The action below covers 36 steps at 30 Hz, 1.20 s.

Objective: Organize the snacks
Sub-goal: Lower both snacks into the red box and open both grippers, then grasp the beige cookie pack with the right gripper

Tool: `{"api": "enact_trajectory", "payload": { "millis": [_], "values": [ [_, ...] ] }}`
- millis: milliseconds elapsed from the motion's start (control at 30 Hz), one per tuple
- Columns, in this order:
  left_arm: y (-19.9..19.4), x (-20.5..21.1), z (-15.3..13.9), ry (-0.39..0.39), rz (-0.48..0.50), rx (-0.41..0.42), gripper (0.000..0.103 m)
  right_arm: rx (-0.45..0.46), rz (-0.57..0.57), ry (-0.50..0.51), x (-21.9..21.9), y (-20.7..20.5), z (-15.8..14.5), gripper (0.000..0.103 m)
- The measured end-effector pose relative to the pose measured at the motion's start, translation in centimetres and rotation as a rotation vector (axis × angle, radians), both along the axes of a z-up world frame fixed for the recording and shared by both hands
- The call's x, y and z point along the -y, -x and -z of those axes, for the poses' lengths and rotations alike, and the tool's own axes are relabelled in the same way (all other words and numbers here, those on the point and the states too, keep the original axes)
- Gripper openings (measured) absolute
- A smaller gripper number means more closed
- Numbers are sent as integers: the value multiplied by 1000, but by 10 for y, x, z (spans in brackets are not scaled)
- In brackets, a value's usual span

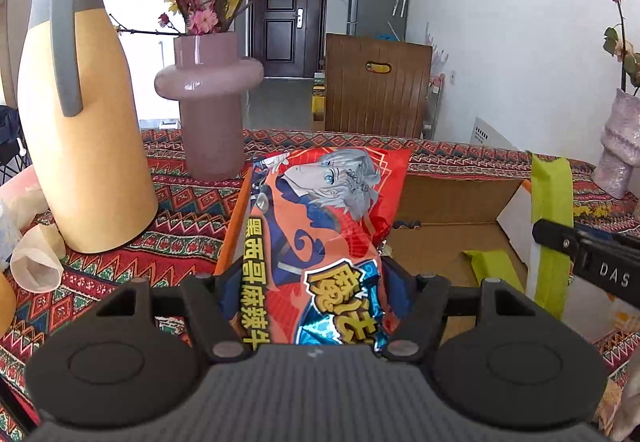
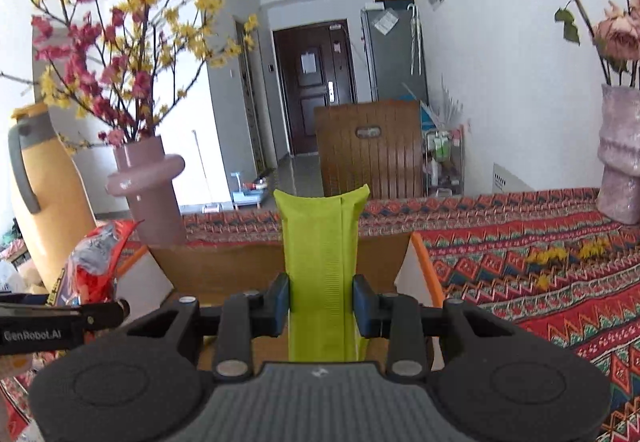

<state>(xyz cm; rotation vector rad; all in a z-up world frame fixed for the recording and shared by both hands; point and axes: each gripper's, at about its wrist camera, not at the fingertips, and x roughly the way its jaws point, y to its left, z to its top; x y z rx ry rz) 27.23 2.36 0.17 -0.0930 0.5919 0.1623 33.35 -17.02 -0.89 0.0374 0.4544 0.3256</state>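
My left gripper is shut on a red and blue snack bag with a cartoon face, held upright over the left end of an open cardboard box. My right gripper is shut on a lime-green snack packet, held upright over the same box. In the left wrist view the green packet and the right gripper's black finger show at the right. In the right wrist view the red bag and the left gripper's finger show at the left.
A tall yellow jug and a pink vase with flowers stand on the patterned tablecloth left of the box. A textured pink vase stands at the right. A wooden chair is behind the table. Paper cups lie far left.
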Motion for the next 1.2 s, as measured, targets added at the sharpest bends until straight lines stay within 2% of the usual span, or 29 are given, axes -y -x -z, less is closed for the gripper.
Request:
{"api": "enact_trajectory", "payload": {
  "millis": [367, 467, 533, 567, 633, 667, 733, 767, 1200],
  "values": [
    [4, 0, 2, 5, 8, 15, 73, -54, -18, 27, -5, 4, 9, 34],
    [8, -1, -2, 8, -2, 39, 86, -49, -21, 25, -5, 9, 7, 35],
    [10, -1, -3, 4, -15, 47, 92, -43, -15, 17, -3, 11, 4, 57],
    [11, -1, -3, 9, -13, 50, 93, -36, -5, 16, -3, 13, 3, 62],
    [15, -1, -5, 16, -10, 62, 103, -25, 10, 9, 1, 16, 0, 75],
    [16, -1, -5, 14, -15, 75, 103, -20, 13, 3, 3, 17, -1, 78],
    [20, 0, -7, 10, -19, 93, 103, -7, 22, -11, 7, 19, -3, 98],
    [20, -1, -8, 12, -22, 96, 103, 0, 27, -17, 8, 20, -4, 103],
    [28, -2, -18, 28, -33, 125, 103, 26, 34, -25, 11, 26, -11, 103]
  ]
}}
